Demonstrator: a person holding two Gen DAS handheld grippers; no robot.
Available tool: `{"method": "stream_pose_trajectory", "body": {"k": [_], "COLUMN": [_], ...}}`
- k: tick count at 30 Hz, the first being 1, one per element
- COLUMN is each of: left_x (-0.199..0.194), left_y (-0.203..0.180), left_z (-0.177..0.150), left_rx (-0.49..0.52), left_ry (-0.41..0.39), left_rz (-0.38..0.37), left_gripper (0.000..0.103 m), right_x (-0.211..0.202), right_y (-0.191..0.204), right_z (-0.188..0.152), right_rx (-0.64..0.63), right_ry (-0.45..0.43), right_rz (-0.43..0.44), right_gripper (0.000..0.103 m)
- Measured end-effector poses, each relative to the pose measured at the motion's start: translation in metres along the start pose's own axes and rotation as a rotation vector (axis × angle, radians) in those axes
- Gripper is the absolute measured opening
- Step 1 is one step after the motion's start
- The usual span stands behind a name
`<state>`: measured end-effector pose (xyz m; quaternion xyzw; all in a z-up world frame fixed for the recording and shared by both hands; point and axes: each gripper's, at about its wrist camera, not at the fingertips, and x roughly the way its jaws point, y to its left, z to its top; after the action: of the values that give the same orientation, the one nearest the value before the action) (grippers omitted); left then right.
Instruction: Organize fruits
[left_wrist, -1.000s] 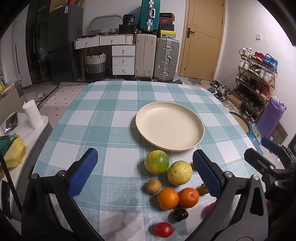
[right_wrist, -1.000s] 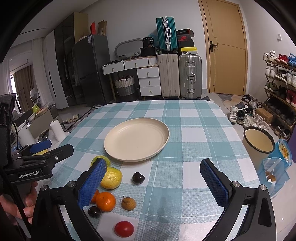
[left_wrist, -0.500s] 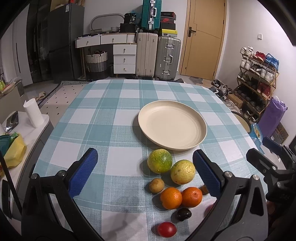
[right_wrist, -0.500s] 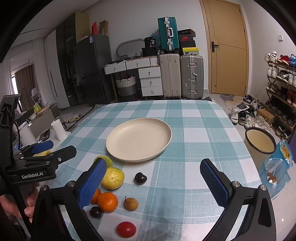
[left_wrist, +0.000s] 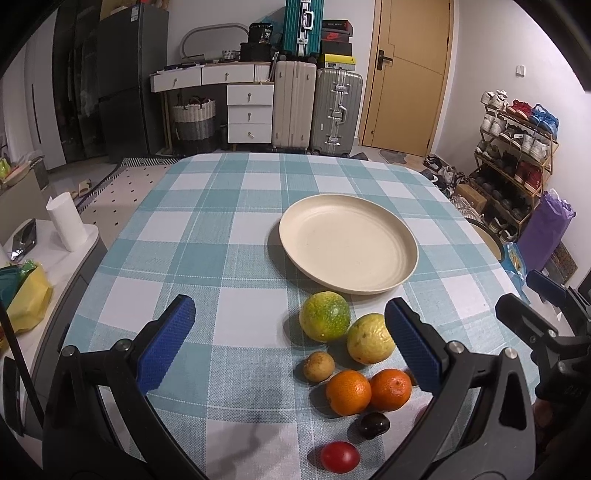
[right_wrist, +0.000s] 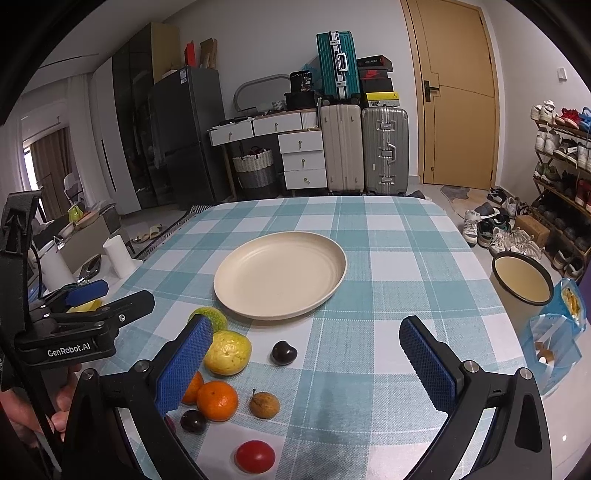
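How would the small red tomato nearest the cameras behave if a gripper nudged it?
The small round red tomato would probably roll, since it looks smooth, near-spherical and lies free on the flat checked tablecloth. Its glossy skin may slip between pads, and a hard squeeze could bruise it.

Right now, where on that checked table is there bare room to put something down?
The cream plate is empty. The checked cloth lies bare left of the plate and beyond it to the far edge, and also right of the dark plum. It is crowded below the plate, around the green citrus, the oranges and the red tomato.
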<state>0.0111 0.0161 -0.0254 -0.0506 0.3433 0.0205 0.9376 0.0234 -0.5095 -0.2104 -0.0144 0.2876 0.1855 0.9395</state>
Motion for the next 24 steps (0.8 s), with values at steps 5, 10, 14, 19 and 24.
{"method": "stream_pose_trajectory", "body": {"k": [5, 10, 14, 19, 24], "left_x": [0.01, 0.021, 0.031, 0.045, 0.06], "left_y": [0.004, 0.007, 0.008, 0.012, 0.018], "left_z": [0.0, 0.0, 0.001, 0.004, 0.006], "left_rx": [-0.022, -0.028, -0.032, -0.052, -0.083], "left_ry": [0.039, 0.07, 0.088, 0.124, 0.157], "left_rz": [-0.028, -0.051, -0.068, -0.104, -0.137], "left_gripper": [0.102, 0.102, 0.102, 0.102, 0.102], "right_x": [0.002, 0.008, 0.013, 0.02, 0.03], "right_y": [0.0, -0.003, -0.005, -0.006, -0.007], "right_z": [-0.002, -0.003, -0.004, -0.004, -0.005], "right_rx": [0.004, 0.006, 0.016, 0.014, 0.017], "right_ry": [0.003, 0.013, 0.026, 0.034, 0.052], "right_rz": [0.007, 0.011, 0.022, 0.028, 0.044], "right_gripper": [0.103, 0.103, 0.103, 0.103, 0.103]}}
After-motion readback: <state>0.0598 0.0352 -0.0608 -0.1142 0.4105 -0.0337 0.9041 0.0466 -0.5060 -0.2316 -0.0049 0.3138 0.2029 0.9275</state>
